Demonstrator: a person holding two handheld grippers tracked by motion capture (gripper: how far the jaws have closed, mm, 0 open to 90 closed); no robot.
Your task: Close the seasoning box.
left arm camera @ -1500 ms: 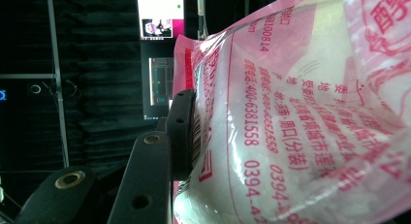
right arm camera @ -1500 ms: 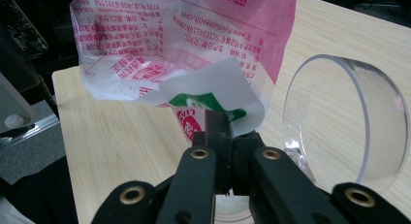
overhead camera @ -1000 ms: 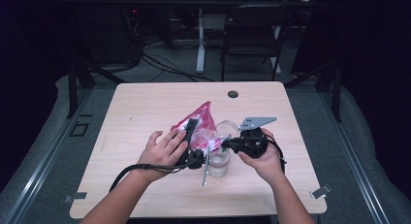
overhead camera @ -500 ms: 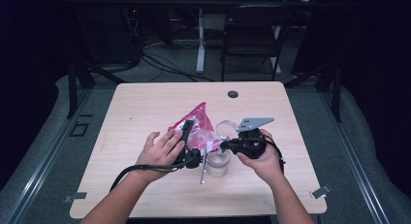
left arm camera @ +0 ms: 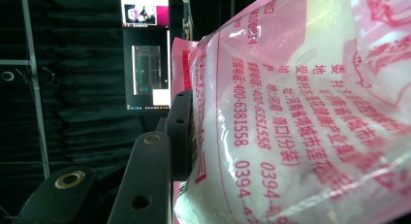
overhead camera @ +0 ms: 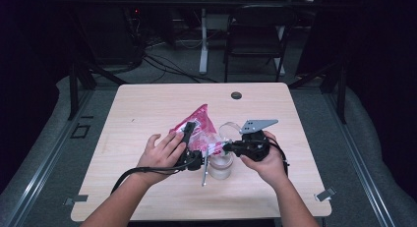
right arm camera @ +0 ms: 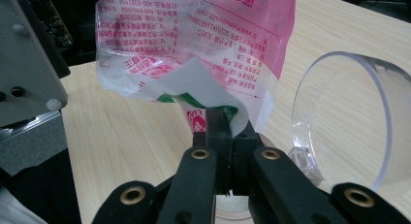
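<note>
Your left gripper (overhead camera: 189,133) and right gripper (overhead camera: 227,147) are both clamping the pink bag (overhead camera: 199,126) above the table (overhead camera: 147,104) centre. The clear jar (overhead camera: 221,165) is standing just beneath, its lid (right arm camera: 346,122) tilting right beside your right jaws. Open tabletop is lying on the far and left sides.

The middle of the surface (overhead camera: 147,114) is crowded: the pink bag (overhead camera: 199,126) hangs between both hands, with the clear jar (overhead camera: 221,163) just below and its open lid (overhead camera: 230,131) beside it. The far edge holds one small dark disc (overhead camera: 236,95); left and right flanks lie open.
</note>
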